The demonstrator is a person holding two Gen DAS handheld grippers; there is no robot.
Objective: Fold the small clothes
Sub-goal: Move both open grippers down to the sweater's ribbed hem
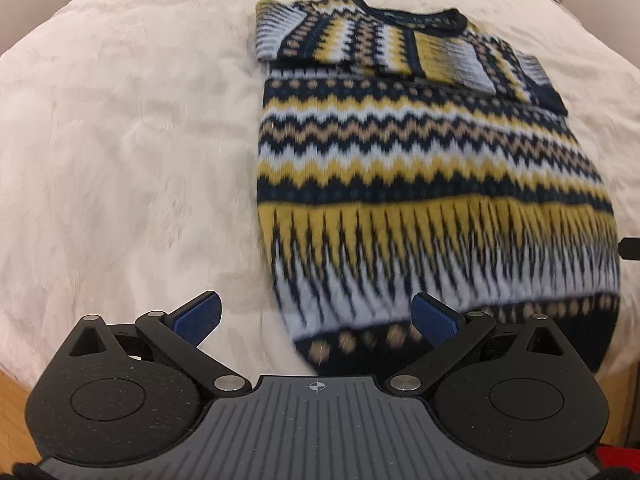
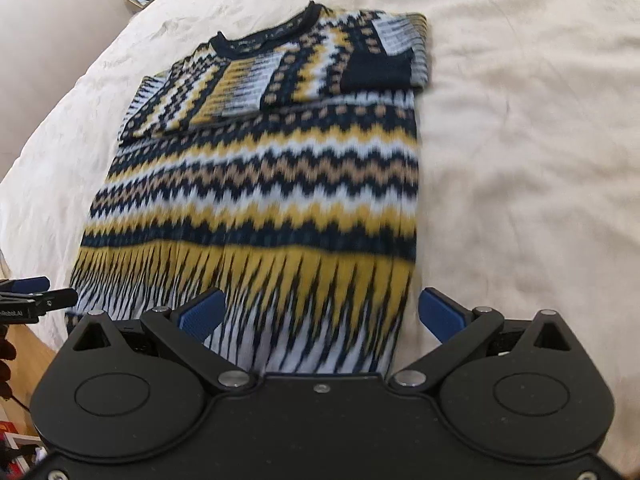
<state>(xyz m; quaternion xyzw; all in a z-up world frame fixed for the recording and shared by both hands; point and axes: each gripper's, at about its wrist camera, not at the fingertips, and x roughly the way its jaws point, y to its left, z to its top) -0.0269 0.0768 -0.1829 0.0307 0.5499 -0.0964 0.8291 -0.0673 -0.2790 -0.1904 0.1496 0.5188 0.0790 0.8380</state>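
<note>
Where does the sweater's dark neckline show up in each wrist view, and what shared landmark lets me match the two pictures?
Left wrist: the neckline sits at the top, right of centre, at the sweater's far end.
Right wrist: the neckline sits at the top, left of centre.
Shared landmark: the folded-in sleeves lie across the chest just below the neckline, on the cream bedcover.
</note>
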